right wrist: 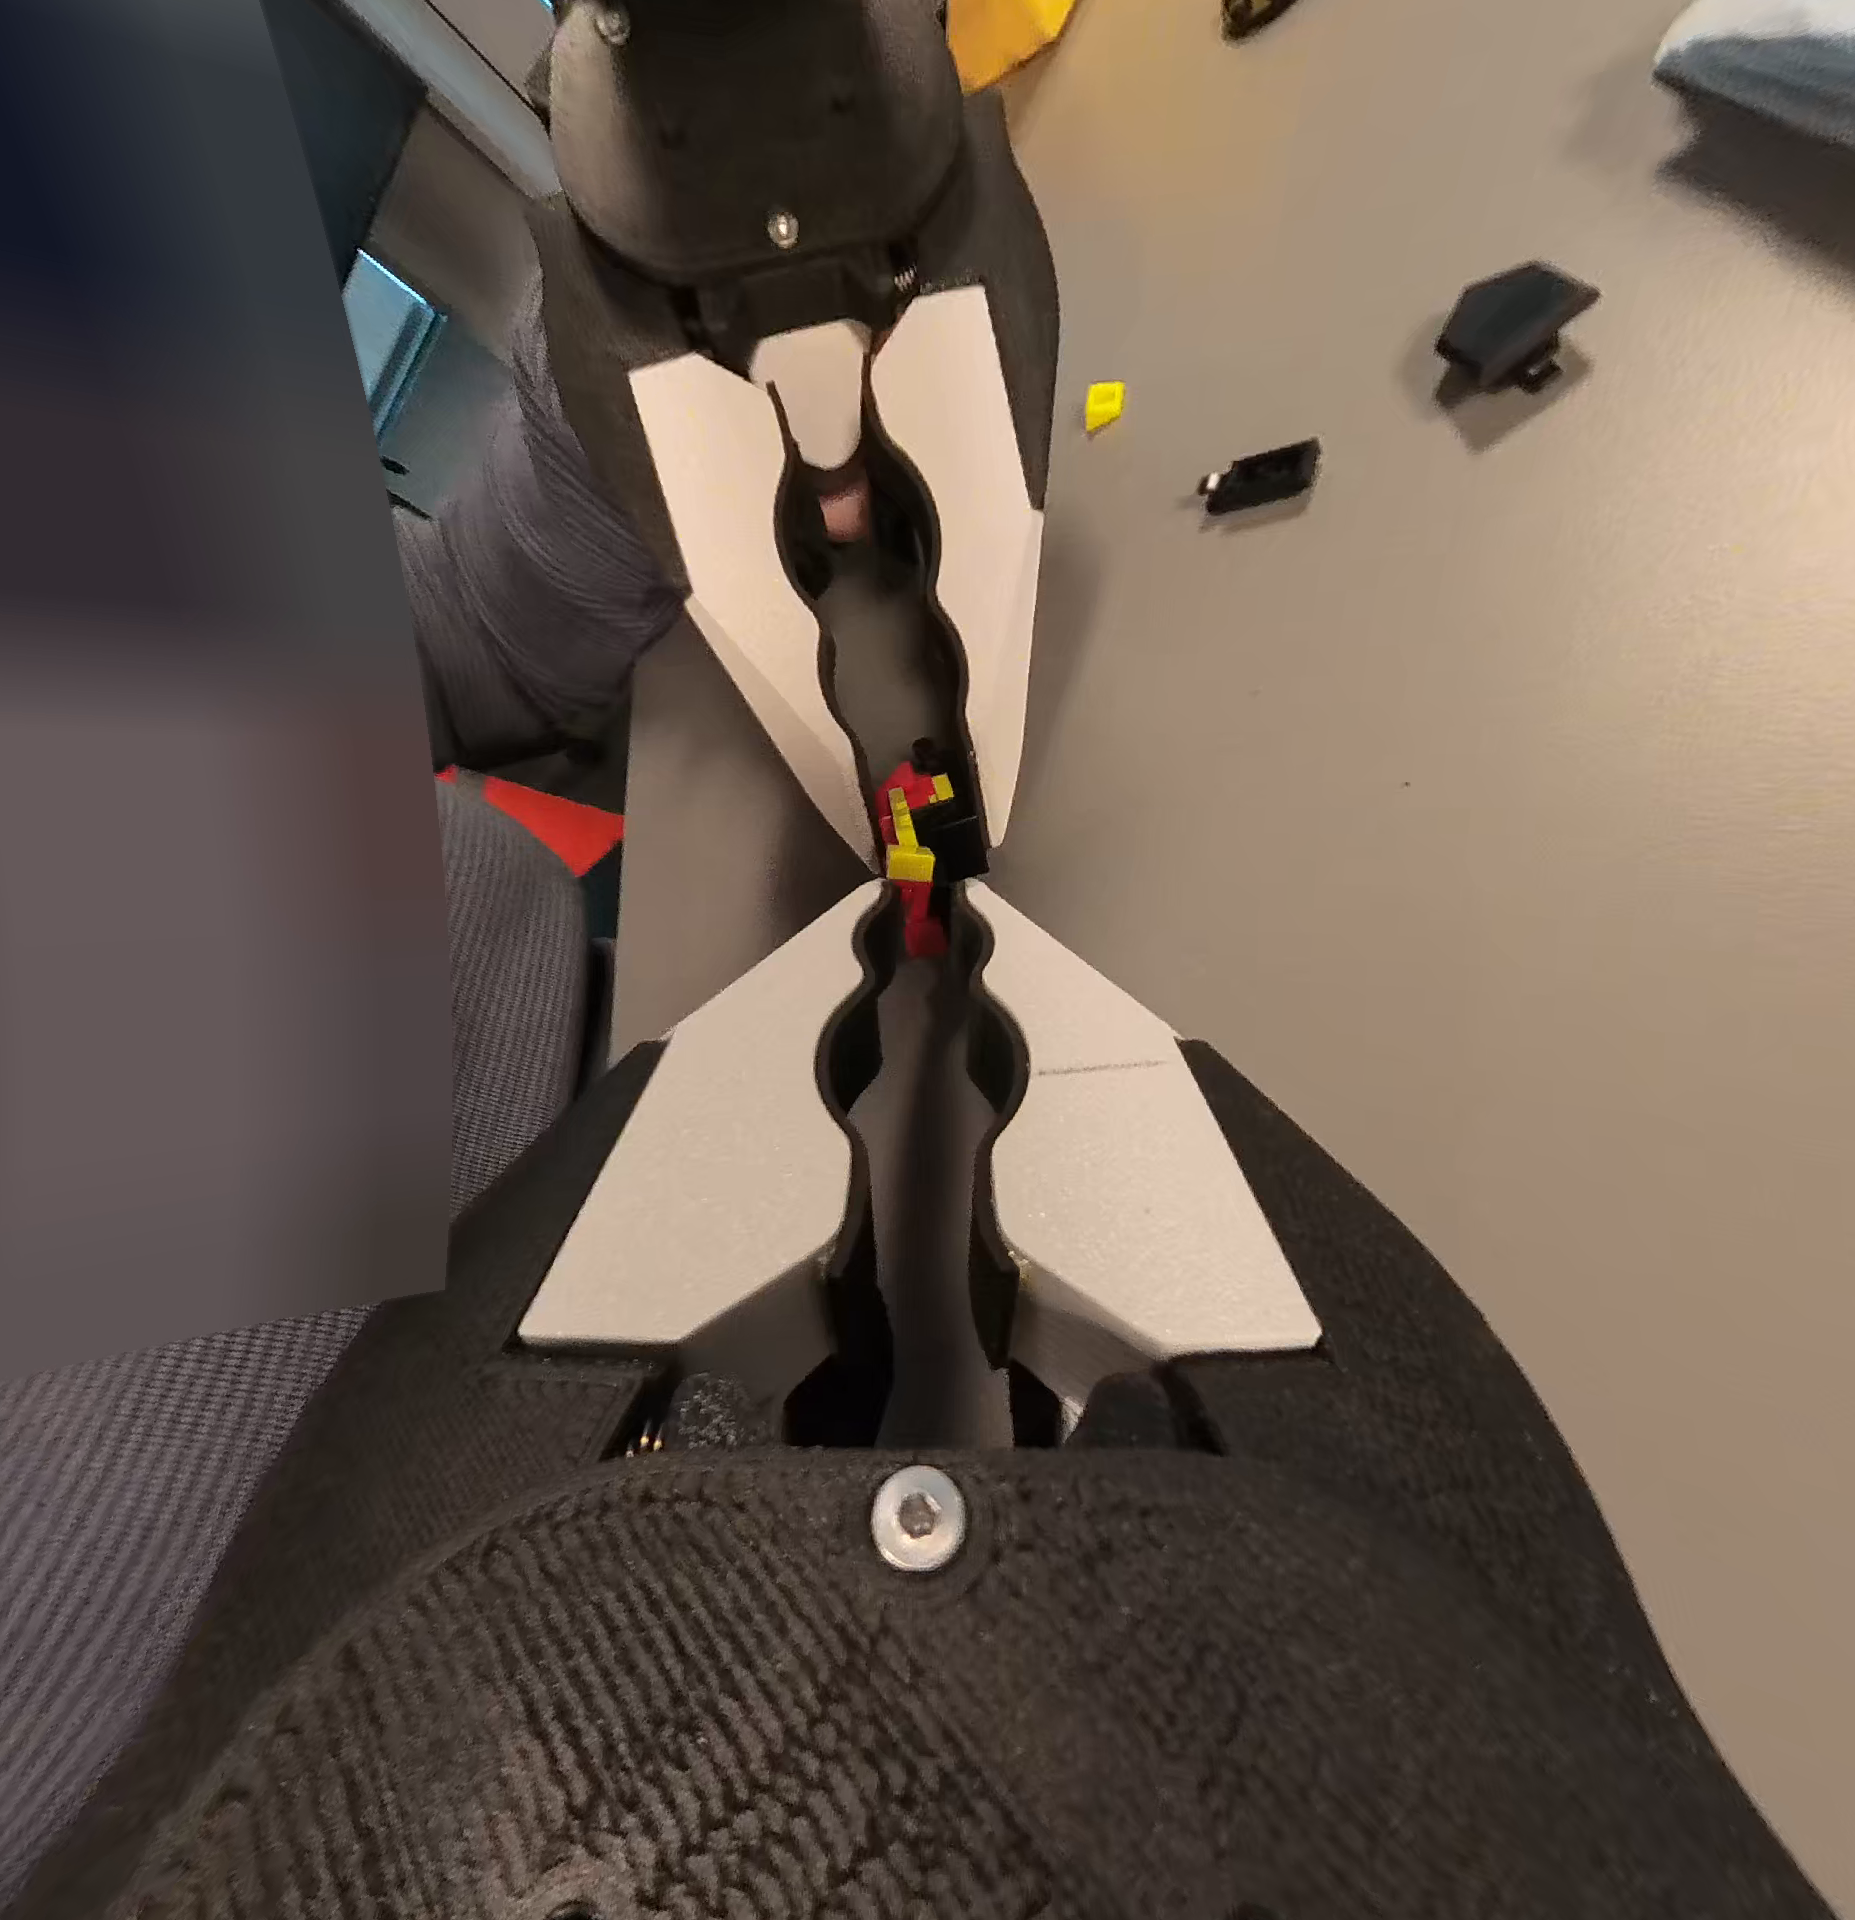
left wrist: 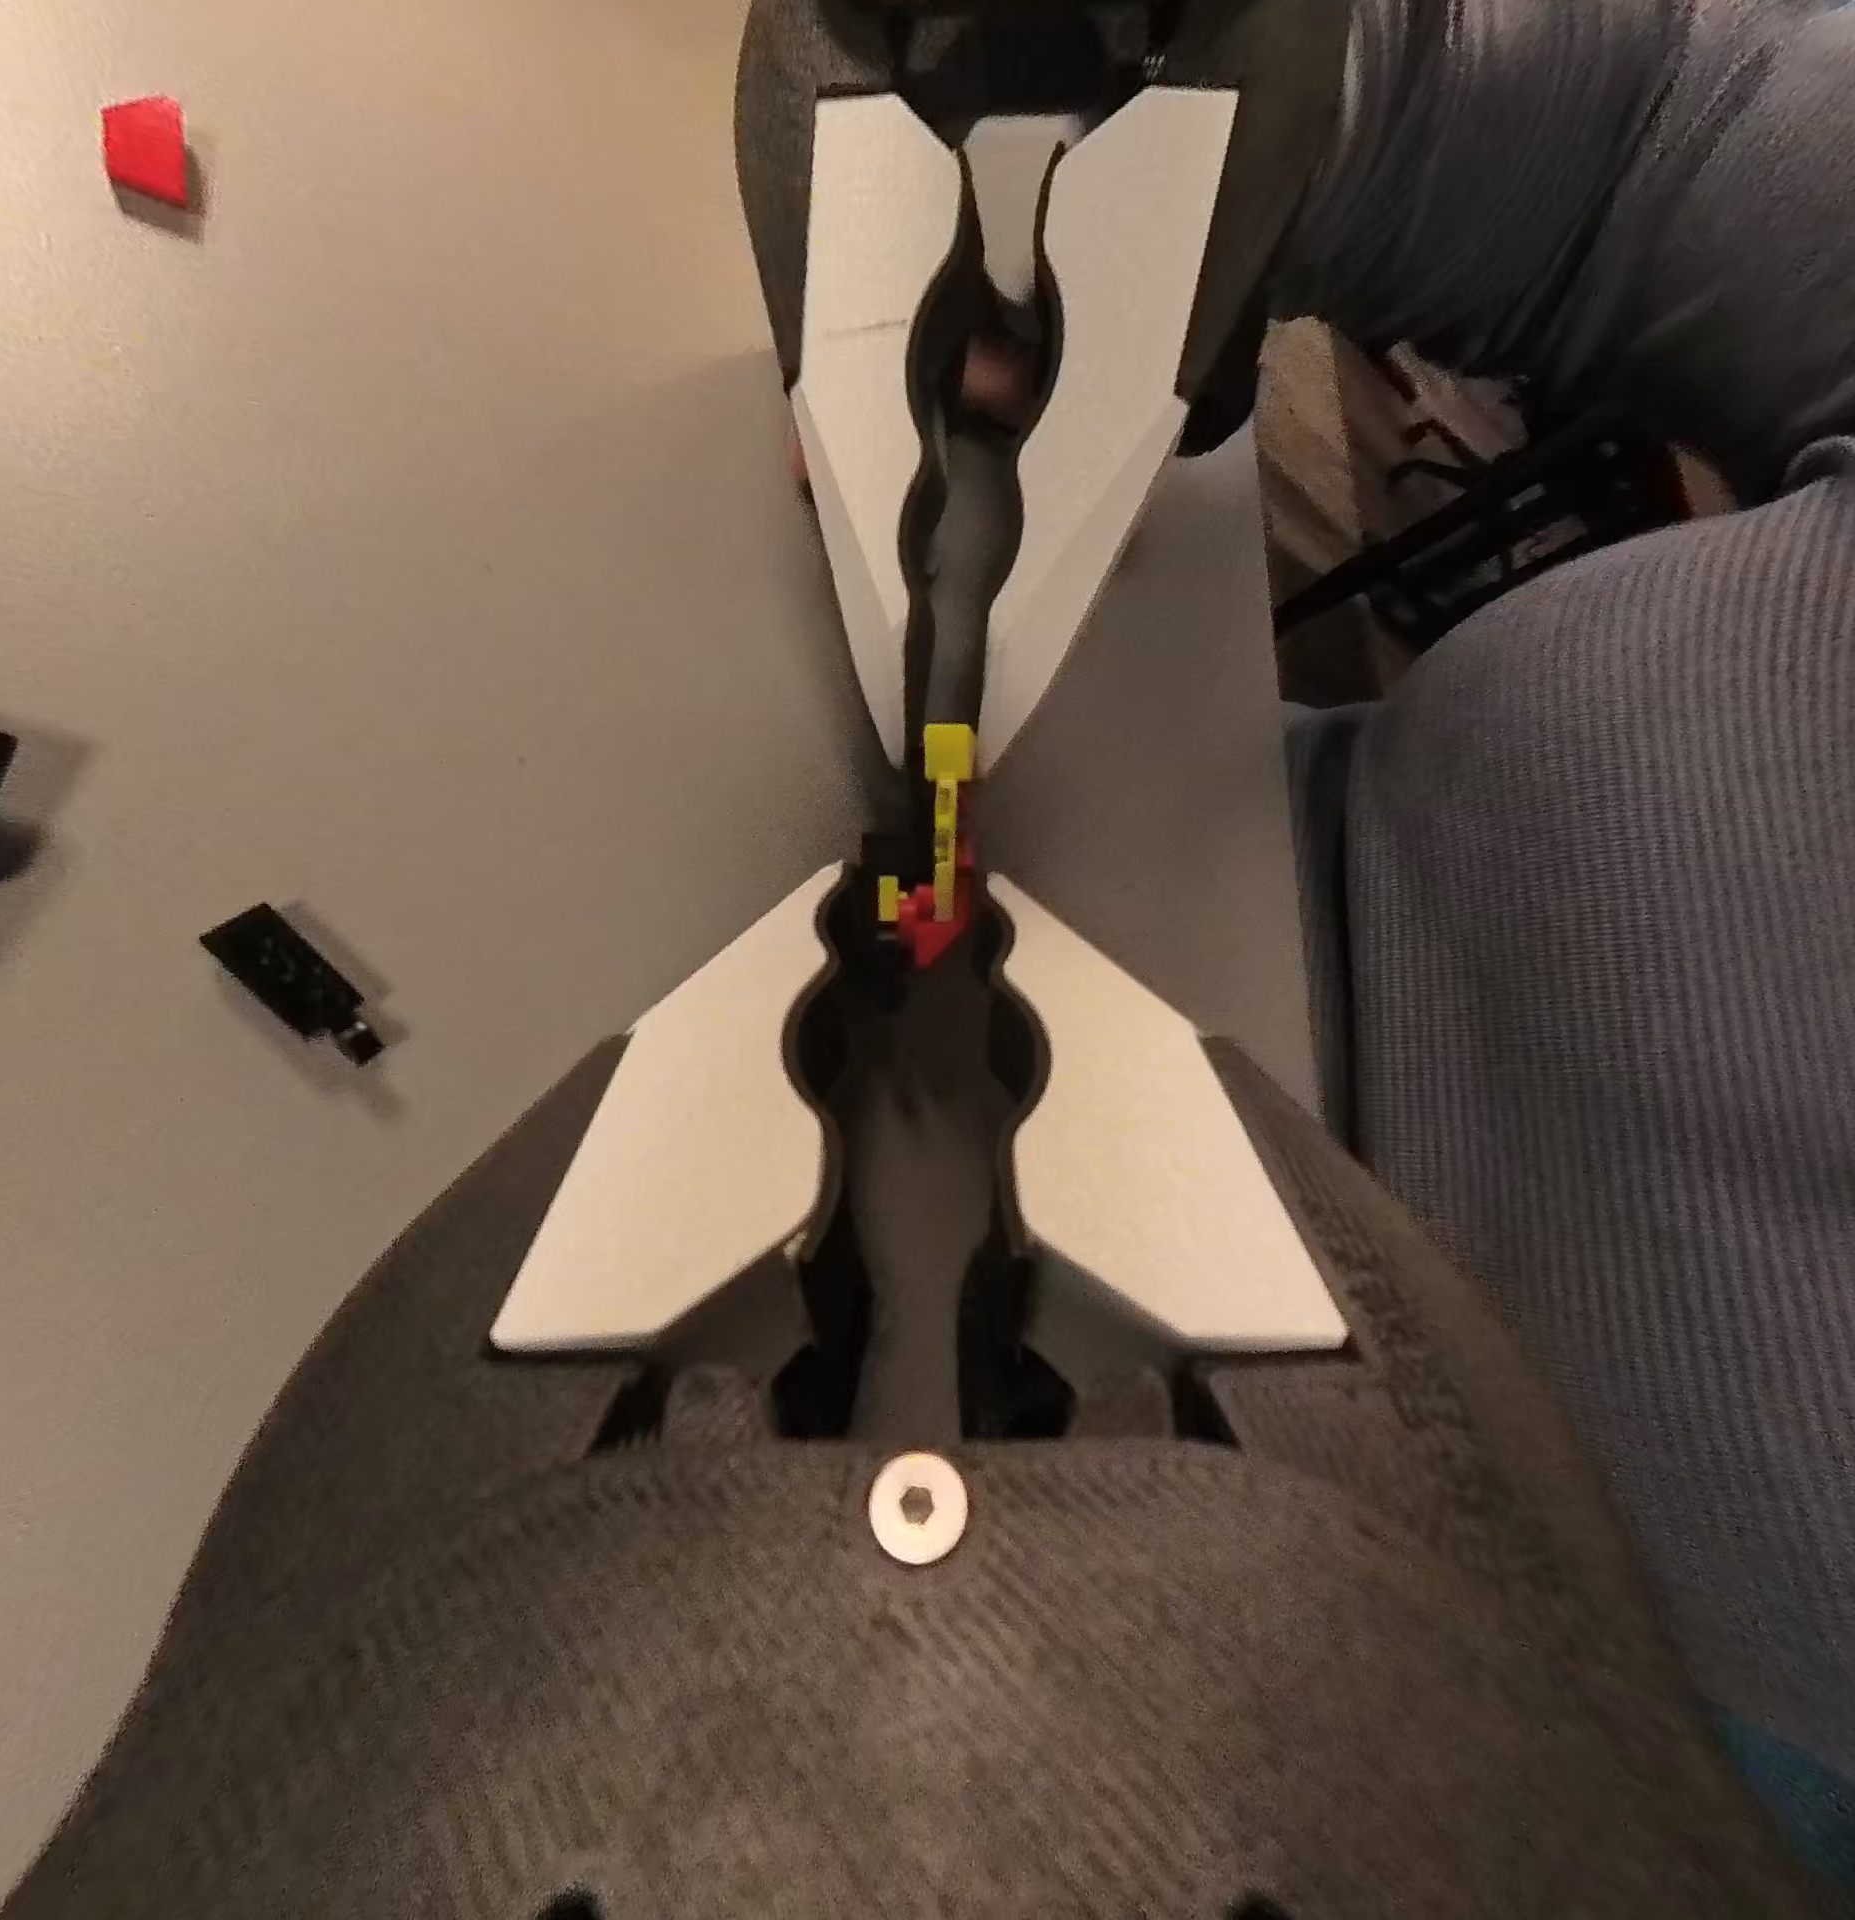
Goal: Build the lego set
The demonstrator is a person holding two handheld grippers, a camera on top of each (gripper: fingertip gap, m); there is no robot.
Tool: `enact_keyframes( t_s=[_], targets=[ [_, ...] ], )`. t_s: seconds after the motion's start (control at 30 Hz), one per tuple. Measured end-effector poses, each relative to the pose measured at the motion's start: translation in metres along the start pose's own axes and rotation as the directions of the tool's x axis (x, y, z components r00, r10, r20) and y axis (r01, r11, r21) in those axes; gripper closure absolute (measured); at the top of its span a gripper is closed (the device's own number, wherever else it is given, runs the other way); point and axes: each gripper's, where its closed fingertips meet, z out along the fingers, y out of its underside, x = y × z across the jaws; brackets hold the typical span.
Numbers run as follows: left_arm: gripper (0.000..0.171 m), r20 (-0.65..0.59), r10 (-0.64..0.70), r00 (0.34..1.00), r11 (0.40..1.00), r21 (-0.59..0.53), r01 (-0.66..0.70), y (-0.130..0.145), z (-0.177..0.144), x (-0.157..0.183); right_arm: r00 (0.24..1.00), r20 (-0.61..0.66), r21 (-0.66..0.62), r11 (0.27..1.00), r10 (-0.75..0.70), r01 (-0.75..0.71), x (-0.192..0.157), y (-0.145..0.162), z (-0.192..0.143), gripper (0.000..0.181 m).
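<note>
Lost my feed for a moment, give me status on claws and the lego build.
Left claw and right claw tip to tip, both shut on small lego assembly, red, yellow, black. Loose pieces on table: red, yellow, black. Nothing between the claws.

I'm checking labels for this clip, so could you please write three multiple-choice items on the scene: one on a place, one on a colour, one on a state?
1. Where is the small lego assembly?
A. Flat on the table
B. Between the two grippers' tips
C. On the person's sleeve

2. In the left wrist view, what colour is the loose piece lying at top left on the table?
A. Red
B. Blue
C. Green

3. How is the left gripper?
A. Wide open
B. Out of view
C. Shut on the assembly

Answers: 1 B, the right gripper and the left meet tip to tip around it. 2 A, it is plainly red. 3 C, its fingertips pinch the black and red part.
</note>
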Motion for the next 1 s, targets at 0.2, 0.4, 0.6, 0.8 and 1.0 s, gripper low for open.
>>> enact_keyframes(
  t_s=[0.2,0.4,0.6,0.8,1.0],
  targets=[
    [0.152,0.069,0.158,0.985,0.987,0.015,-0.159,0.002,0.001,0.003,0.980,-0.084,0.013,0.983,-0.179,0.181,-0.006,0.002,0.002,0.173],
    [0.152,0.099,0.263,0.960,0.960,0.067,-0.271,-0.004,-0.004,0.010,0.925,-0.164,0.045,0.934,-0.342,0.353,-0.013,-0.003,0.000,0.171],
    [0.152,0.208,0.488,0.848,0.853,0.092,-0.513,-0.012,-0.010,0.016,0.849,-0.227,0.053,0.864,-0.478,0.501,-0.024,-0.009,-0.001,0.172],
    [0.152,0.265,0.675,0.688,0.692,0.097,-0.716,-0.014,-0.012,0.028,0.709,-0.240,-0.088,0.742,-0.663,0.665,-0.041,-0.008,0.000,0.174],
    [0.152,0.289,0.727,0.623,0.617,0.124,-0.777,-0.017,-0.013,0.035,0.635,-0.224,-0.187,0.672,-0.739,0.716,-0.050,-0.008,0.000,0.175]
  ],
)
